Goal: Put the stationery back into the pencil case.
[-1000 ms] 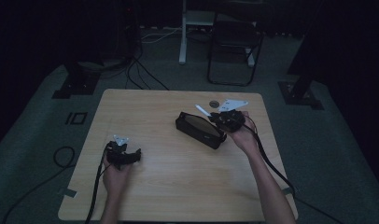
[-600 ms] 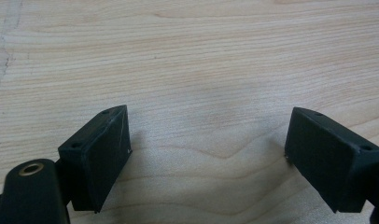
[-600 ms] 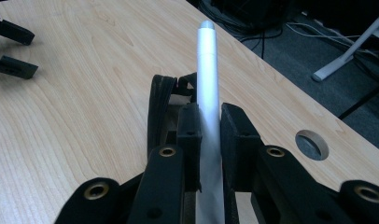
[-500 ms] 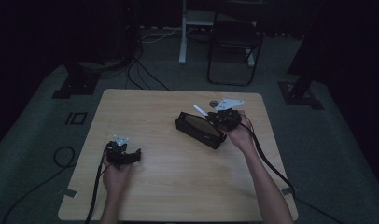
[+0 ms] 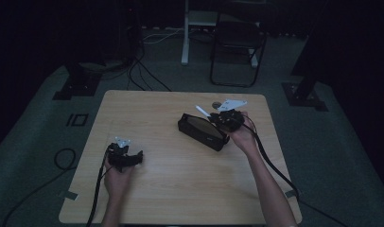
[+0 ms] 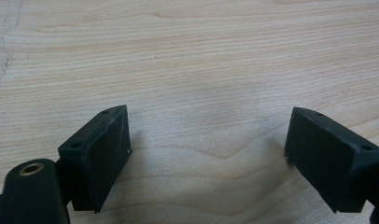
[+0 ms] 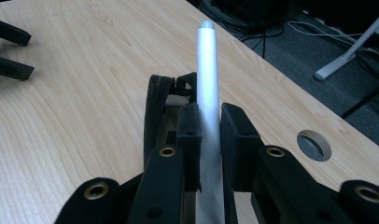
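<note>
A black zip pouch [image 5: 202, 131] lies open on the wooden table [image 5: 157, 113], right of centre; part of it shows as a dark fabric edge [image 7: 156, 100] in the right gripper view. My right gripper [image 5: 217, 117] hovers over the pouch's far end, shut on a silver-white pen [image 7: 208, 84] that sticks out past its pads [image 7: 236, 126]; the pen [image 5: 202, 111] points away to the upper left. Near the table's front left rests my left gripper [image 5: 139, 157], its two black pads [image 6: 101, 149] wide apart above bare wood, open with nothing between them.
A round cable hole [image 7: 313, 144] is cut into the table near the far right edge. Off the table stand a dark chair [image 5: 235, 45], a white stand leg [image 5: 185, 33] and tripod bases [image 5: 76, 82] on the carpet. Cables trail from both grippers.
My right gripper with the pen has shifted slightly toward the far edge, above the pouch's end. The left gripper has stayed put.
</note>
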`<state>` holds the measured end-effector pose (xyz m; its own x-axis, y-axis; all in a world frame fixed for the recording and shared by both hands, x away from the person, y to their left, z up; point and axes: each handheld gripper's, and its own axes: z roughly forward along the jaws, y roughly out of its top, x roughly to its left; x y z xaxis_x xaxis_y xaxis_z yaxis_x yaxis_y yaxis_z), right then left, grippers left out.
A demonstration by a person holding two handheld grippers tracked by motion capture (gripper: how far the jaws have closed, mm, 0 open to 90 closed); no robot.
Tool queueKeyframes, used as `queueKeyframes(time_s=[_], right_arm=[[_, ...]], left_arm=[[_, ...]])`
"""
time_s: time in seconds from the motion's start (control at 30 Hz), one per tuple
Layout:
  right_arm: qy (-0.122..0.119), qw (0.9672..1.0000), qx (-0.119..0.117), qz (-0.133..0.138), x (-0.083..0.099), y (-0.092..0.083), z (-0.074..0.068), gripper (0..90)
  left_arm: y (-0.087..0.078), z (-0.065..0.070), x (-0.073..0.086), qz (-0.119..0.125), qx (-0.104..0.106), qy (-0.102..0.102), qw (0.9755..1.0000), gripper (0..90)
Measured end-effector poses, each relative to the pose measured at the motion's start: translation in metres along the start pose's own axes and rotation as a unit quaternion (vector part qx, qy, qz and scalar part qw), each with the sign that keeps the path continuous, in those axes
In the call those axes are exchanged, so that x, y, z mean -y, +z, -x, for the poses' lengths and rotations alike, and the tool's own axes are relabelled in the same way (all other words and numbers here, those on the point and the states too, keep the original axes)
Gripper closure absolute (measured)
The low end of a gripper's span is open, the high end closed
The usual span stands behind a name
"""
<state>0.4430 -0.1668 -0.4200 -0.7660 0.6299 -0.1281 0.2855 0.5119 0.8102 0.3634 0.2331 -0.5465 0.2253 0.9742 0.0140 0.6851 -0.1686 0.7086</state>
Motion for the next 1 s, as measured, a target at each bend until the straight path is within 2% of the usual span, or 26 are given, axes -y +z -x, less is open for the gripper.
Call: queueKeyframes(time_s=[1.0], right_arm=[[-0.006, 0.9999, -0.010, -0.006, 0.0014, 0.0074, -0.0039, 78.5]], left_arm=[[0.0008, 0.0001, -0.0007, 0.000, 0.001, 0.001, 1.0000, 14.7]])
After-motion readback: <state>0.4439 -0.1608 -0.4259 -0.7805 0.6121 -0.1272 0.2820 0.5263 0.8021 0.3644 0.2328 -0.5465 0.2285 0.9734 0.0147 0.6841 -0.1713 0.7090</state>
